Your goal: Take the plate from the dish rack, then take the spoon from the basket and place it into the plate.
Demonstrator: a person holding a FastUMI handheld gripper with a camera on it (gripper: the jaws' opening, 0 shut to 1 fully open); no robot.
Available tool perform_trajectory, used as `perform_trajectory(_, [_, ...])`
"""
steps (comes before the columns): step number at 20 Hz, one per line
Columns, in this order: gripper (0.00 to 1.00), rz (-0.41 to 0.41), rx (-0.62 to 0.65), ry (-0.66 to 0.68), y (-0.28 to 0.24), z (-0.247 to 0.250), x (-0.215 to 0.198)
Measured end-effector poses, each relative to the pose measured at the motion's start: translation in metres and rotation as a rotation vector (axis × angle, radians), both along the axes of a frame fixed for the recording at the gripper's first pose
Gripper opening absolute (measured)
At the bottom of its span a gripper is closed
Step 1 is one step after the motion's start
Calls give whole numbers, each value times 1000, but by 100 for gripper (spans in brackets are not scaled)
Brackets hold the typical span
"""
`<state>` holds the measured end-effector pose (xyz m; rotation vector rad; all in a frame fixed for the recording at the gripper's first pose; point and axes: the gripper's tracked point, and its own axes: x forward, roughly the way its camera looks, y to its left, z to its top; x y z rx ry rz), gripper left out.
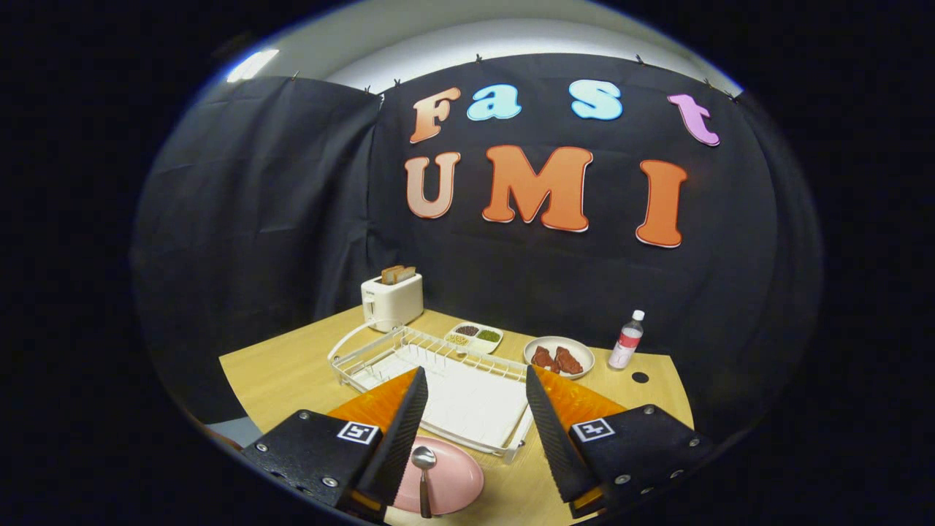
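Pink plate (pixel 453 478) with spoon (pixel 423 467) between released tool (pixel 473 409) fingers, dish rack (pixel 438 380) beyond.

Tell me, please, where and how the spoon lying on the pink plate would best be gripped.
Grip the spoon by its handle, coming down from above with the fingers closing across its thin sides. It lies flat on the pink plate, bowl pointing toward the dish rack. The tool is open, the spoon below, by one finger.
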<state>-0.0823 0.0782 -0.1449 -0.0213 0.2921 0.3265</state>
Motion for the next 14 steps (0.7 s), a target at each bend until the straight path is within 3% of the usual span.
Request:
perform_trajectory(8, [88, -82, 53, -137, -17, 77, 15])
perform_trajectory(14, [92, -134, 78, -196, -29, 106, 25])
